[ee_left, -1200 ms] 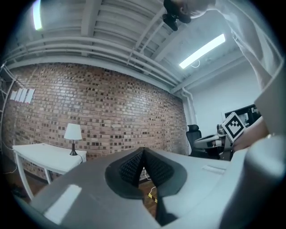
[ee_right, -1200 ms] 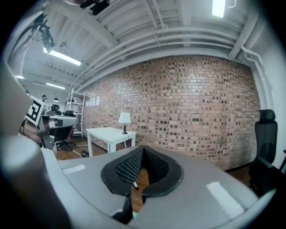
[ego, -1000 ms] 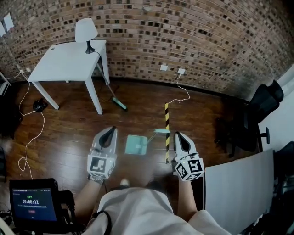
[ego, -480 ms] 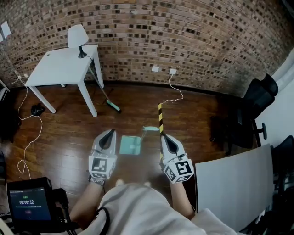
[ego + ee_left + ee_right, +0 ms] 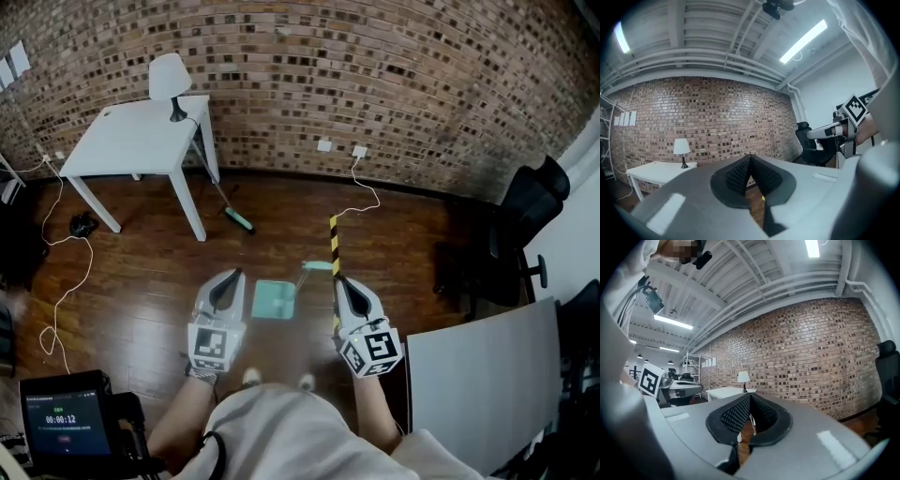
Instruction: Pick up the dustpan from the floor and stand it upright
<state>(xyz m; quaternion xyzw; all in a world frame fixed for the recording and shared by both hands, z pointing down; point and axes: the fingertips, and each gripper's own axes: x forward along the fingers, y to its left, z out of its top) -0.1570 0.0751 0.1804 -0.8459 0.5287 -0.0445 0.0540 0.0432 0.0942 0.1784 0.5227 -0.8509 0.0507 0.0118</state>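
Reach stage, it seems: left fingers (image 5: 225, 291) and right fingers (image 5: 346, 292), both shut and empty, hover with the dustpan (image 5: 273, 299) on the floor (image 5: 141, 281) below and between them; next probably lower and open

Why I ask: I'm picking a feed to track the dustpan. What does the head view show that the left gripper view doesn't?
Only the head view: the teal dustpan lying flat on the wood floor, and a broom. Only the left gripper view: ceiling lights and the left gripper's jaws together, empty. Both: white table, lamp, brick wall, right gripper.
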